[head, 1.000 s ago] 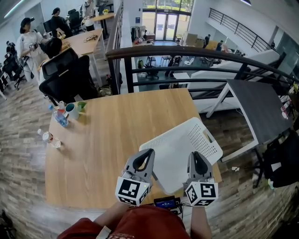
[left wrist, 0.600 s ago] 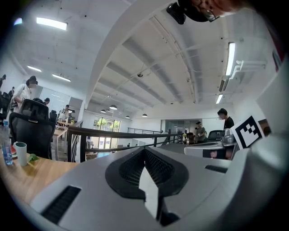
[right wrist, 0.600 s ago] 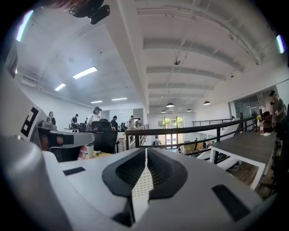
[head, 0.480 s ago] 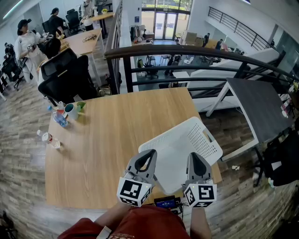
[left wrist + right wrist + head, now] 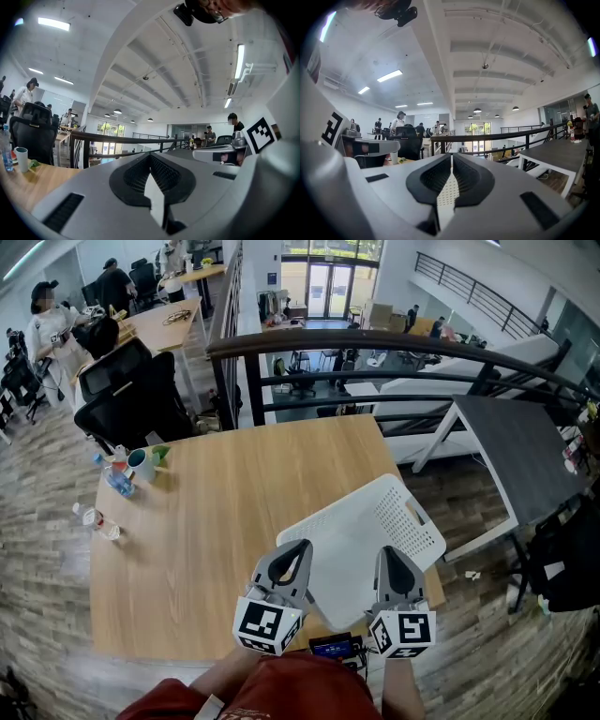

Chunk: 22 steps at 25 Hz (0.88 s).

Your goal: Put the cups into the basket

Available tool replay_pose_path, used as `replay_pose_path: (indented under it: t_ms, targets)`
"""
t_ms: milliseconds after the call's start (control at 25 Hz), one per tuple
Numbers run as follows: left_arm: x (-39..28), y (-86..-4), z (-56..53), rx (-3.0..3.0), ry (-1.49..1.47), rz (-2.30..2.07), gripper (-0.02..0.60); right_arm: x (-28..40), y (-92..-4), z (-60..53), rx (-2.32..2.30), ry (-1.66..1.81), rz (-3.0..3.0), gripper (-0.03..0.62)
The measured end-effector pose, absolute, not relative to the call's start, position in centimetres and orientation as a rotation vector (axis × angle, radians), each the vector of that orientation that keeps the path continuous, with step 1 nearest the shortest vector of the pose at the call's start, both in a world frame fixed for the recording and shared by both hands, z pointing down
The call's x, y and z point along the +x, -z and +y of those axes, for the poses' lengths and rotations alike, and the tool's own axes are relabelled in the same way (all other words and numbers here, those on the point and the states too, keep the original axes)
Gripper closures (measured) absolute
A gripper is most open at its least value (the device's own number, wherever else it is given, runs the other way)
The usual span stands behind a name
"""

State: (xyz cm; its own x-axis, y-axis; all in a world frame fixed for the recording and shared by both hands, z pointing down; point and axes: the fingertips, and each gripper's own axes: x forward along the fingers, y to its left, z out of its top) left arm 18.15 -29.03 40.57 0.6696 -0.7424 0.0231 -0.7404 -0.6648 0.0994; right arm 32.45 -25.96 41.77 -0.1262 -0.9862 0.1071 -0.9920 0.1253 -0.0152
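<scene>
A white cup [image 5: 141, 463] stands at the table's far left corner beside a green object [image 5: 161, 453]; it also shows in the left gripper view as a cup [image 5: 21, 159] and in the right gripper view as a cup [image 5: 394, 157]. The white perforated basket [image 5: 401, 517] lies on the table's right side. My left gripper [image 5: 292, 561] hovers over the front edge, just left of the basket, jaws shut and empty [image 5: 151, 155]. My right gripper [image 5: 392, 562] hangs over the basket's near corner, jaws shut with nothing between them [image 5: 451, 157].
A plastic bottle [image 5: 117, 479] stands by the cup and another bottle [image 5: 97, 518] lies nearer the left edge. A black railing [image 5: 375, 341] runs behind the table. A black office chair [image 5: 131, 390] stands at the back left, a grey table [image 5: 516, 451] to the right.
Both grippers hold nearly the same place near the front edge. Nothing on the table has moved.
</scene>
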Motion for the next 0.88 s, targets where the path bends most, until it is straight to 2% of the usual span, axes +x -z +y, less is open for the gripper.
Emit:
replay_pose_path:
  t_ms: [880]
  targets:
    - [17.83, -40.60, -29.07, 2.776, 0.031, -1.249, 0.575, 33.15, -42.26, -25.97, 2.037, -0.130, -2.264, 0.572]
